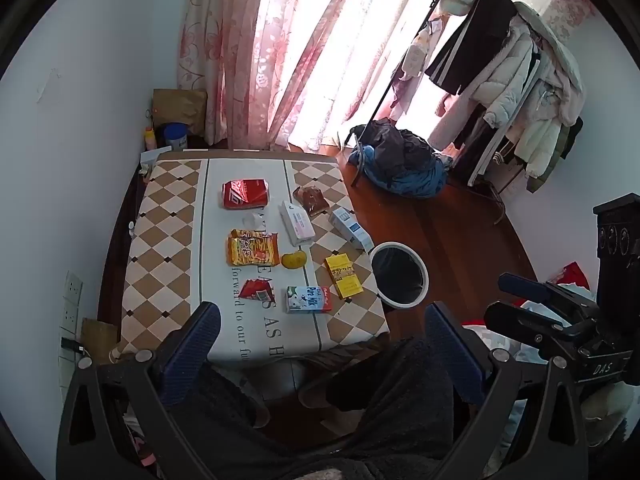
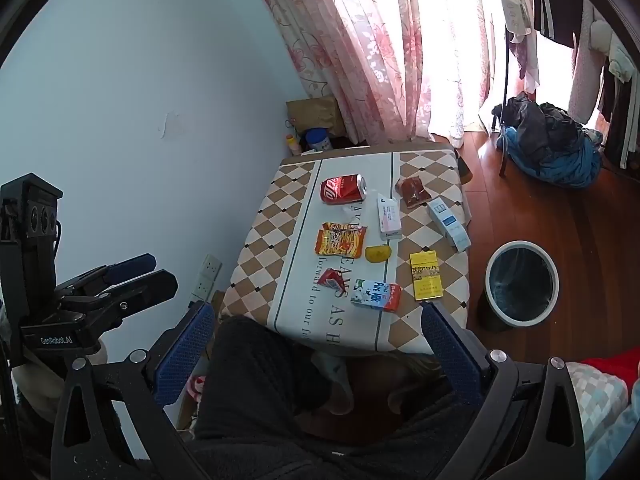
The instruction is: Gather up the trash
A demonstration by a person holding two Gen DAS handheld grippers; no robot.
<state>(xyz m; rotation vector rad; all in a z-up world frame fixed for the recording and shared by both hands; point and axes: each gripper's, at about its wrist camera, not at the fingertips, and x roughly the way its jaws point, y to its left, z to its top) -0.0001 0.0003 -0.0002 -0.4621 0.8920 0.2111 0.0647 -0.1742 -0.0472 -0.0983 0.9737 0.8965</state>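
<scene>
1. A checkered bench (image 1: pixel 168 216) is seen beside a curtained window.
2. Both left tongs (image 1: pixel 320 344) and right tongs (image 2: pixel 316 340) are held apart, gripping nothing, above the near edge.
3. Trash is scattered on it: milk carton (image 1: pixel 309 299), yellow box (image 1: pixel 344 276), red can (image 1: pixel 245 193).
4. A bin (image 2: pixel 522 284) is stood on the floor beside it.

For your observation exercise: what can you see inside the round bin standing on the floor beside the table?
The bin shows a dark liner along its inner wall and no trash that I can make out. Its bottom lies in shadow, so small items there cannot be ruled out.
</scene>
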